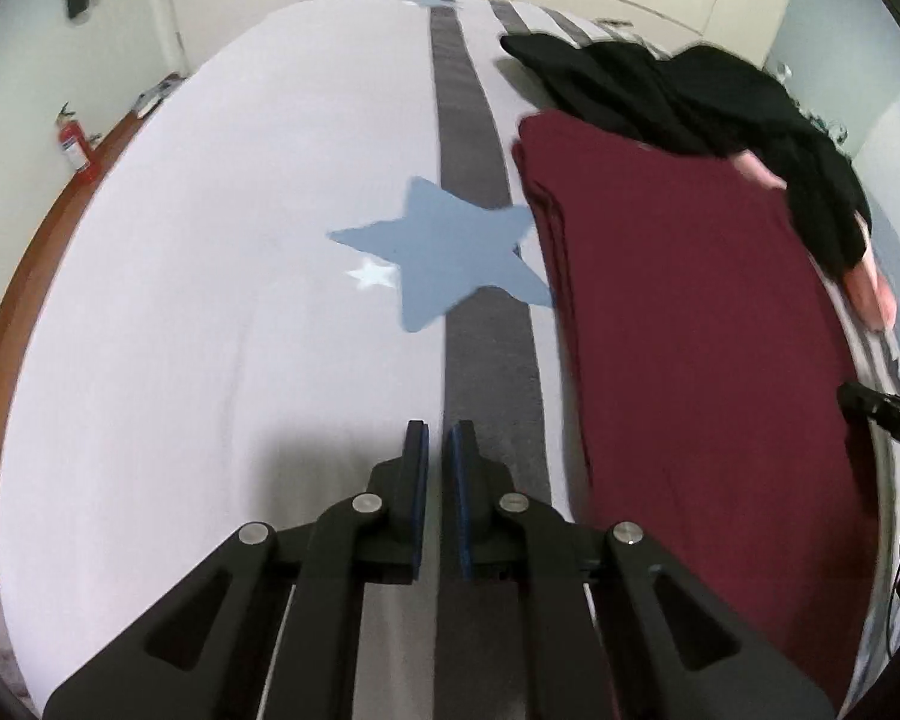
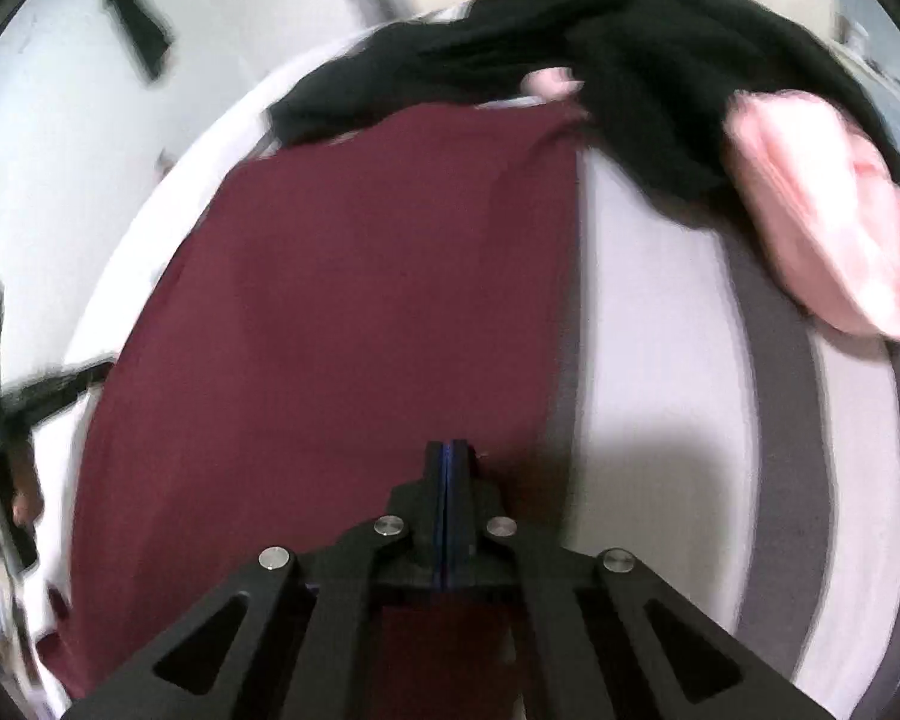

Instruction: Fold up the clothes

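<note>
- The bed (image 1: 210, 300), under a white sheet with grey stripes, spreads ahead of both pairs of fingers.
- A maroon garment (image 1: 690, 330) lies flat on it, right of the left fingers and directly under and ahead of the right ones.
- A black garment (image 1: 690, 96) is heaped past the maroon one's far edge, overlapping it.
- A pink garment (image 2: 828, 228) shows from under the black heap.
- A blue star (image 1: 444, 252) is printed ahead of the left fingers.
- Left gripper (image 1: 439, 438): fingers a narrow gap apart, empty, above the sheet.
- Right gripper (image 2: 448, 453): fingers pressed together; whether cloth is pinched is unclear.
</note>
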### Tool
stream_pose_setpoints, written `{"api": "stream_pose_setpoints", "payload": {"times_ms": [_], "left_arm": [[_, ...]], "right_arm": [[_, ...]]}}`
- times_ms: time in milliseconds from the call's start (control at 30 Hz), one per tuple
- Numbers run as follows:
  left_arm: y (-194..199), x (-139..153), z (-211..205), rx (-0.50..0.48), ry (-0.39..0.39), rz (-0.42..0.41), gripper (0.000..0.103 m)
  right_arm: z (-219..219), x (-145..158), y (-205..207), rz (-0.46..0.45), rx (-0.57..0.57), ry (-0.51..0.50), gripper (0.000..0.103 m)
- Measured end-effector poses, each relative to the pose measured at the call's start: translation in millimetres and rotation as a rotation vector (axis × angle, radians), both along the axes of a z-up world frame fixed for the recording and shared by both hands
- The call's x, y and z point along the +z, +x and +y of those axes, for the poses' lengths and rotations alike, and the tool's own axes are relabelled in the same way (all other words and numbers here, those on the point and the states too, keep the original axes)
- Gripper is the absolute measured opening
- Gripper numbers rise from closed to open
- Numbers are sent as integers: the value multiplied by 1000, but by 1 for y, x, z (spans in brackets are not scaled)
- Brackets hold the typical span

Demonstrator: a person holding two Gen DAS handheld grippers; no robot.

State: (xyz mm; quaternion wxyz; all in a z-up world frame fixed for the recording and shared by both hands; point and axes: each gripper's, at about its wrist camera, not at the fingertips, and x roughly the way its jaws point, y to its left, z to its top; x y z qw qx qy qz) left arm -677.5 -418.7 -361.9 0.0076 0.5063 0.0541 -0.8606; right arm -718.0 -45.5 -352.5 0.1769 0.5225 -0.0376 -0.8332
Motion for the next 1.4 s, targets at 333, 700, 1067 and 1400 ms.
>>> {"api": "stream_pose_setpoints", "payload": {"times_ms": [333,700,1067,1400], "left_arm": [[91,28,76,-177,119,2,7],[167,21,-13,165,15,-44,8],[278,35,15,254,59,-95,18],[335,44,-3,325,160,-43,52]], "right_arm": [[-12,22,73,13,50,-60,6],[36,-8,140,-40,-79,-65,10],[16,27,205,-23,63,-92,10],[17,19,289,-6,60,-52,10]]}}
